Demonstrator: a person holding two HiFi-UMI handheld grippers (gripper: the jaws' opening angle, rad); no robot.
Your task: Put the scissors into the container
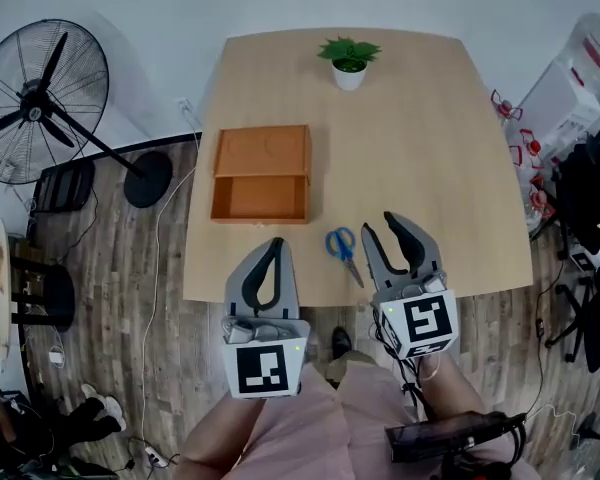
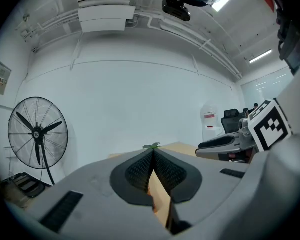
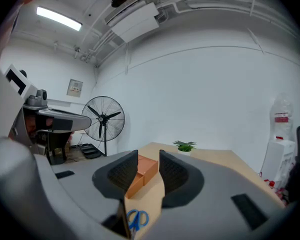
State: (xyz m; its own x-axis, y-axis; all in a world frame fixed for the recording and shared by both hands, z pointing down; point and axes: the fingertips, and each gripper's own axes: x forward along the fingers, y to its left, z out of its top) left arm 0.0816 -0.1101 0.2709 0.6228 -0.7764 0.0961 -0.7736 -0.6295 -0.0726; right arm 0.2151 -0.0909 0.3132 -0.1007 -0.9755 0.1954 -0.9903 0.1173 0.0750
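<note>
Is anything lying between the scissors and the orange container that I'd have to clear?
Nothing. In the head view the table between the scissors and the container is bare wood, and the right gripper view agrees.

scissors [image 3: 135, 219]: in the right gripper view, only the blue handles are showing; the blades are disappearing behind the right gripper [image 3: 148, 156].
container [image 3: 143, 173]: the same gripper's jaws are covering both of its ends.
plant [image 2: 151, 146]: the left gripper [image 2: 153, 152] is hiding the pot, and only leaf tips are peeking over.
legs [image 1: 280, 433]: the head view's bottom edge is cutting them off.
</note>
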